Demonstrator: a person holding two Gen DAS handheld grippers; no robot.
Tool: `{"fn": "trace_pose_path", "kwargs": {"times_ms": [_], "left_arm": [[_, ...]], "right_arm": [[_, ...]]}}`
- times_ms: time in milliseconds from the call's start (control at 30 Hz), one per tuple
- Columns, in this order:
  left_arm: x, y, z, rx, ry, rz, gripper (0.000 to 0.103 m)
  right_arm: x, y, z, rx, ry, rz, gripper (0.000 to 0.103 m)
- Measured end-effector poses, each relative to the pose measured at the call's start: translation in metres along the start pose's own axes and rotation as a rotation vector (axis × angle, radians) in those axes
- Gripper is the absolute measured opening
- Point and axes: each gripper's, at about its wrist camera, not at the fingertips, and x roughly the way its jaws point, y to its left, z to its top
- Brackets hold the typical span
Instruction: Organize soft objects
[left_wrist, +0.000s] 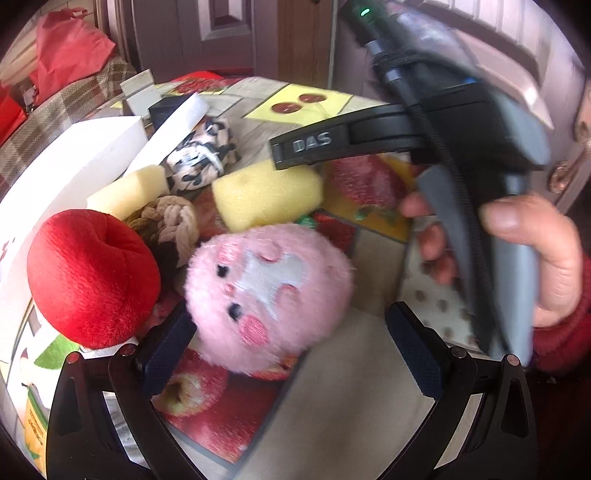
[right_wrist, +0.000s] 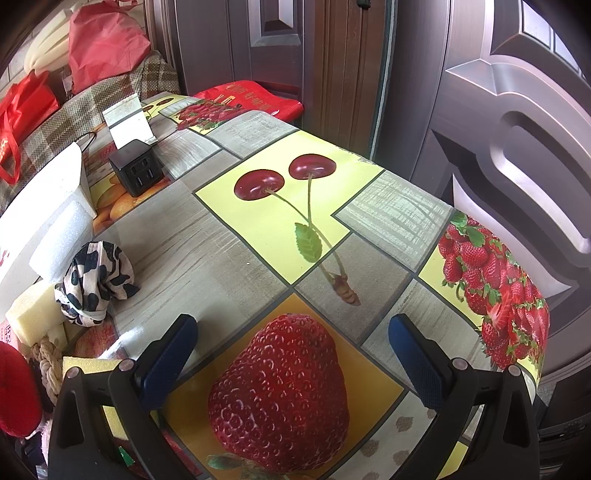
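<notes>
In the left wrist view a pink plush ball (left_wrist: 269, 295) lies on the fruit-print tablecloth (left_wrist: 343, 387) between the fingers of my open left gripper (left_wrist: 291, 350). It sits close to the left pad, far from the right one. Beside it are a red plush (left_wrist: 92, 277), a rope knot (left_wrist: 170, 221), two yellow sponges (left_wrist: 266, 192) (left_wrist: 129, 192) and a black-and-white cloth (left_wrist: 199, 155). My right gripper (right_wrist: 291, 362) stands open above a printed strawberry, with nothing between its fingers. The cloth (right_wrist: 96, 280), a sponge (right_wrist: 33, 314) and the rope knot (right_wrist: 48, 362) lie to its left.
A white foam box (left_wrist: 74, 166) borders the pile on the left. A black cube charger (right_wrist: 136, 170) and a folded card (right_wrist: 125, 122) stand at the table's far left. A hand (left_wrist: 535, 258) holds the right gripper's handle. Doors (right_wrist: 498, 147) stand close behind the table edge.
</notes>
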Motion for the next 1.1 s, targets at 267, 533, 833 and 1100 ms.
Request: {"fn": "trace_pose_path", "kwargs": {"times_ms": [267, 533, 833, 1100], "left_arm": [[-0.126, 0.029, -0.022, -0.223, -0.416, -0.056, 0.103], [-0.226, 0.116, -0.097, -0.464, -0.551, 0.295, 0.103], [-0.157, 0.117, -0.139, -0.309, -0.151, 0.469, 0.103], [-0.107, 0.132, -0.109, -0.126, -0.018, 0.386, 0.098]], "right_arm": [[-0.003, 0.0, 0.0, 0.014, 0.005, 0.02, 0.103], [-0.035, -0.03, -0.004, 0.1, -0.15, 0.628, 0.103], [-0.083, 0.021, -0.04, -0.487, -0.141, 0.759, 0.103], [-0.065, 0.058, -0.071, -0.727, -0.013, 0.674, 0.088]]}}
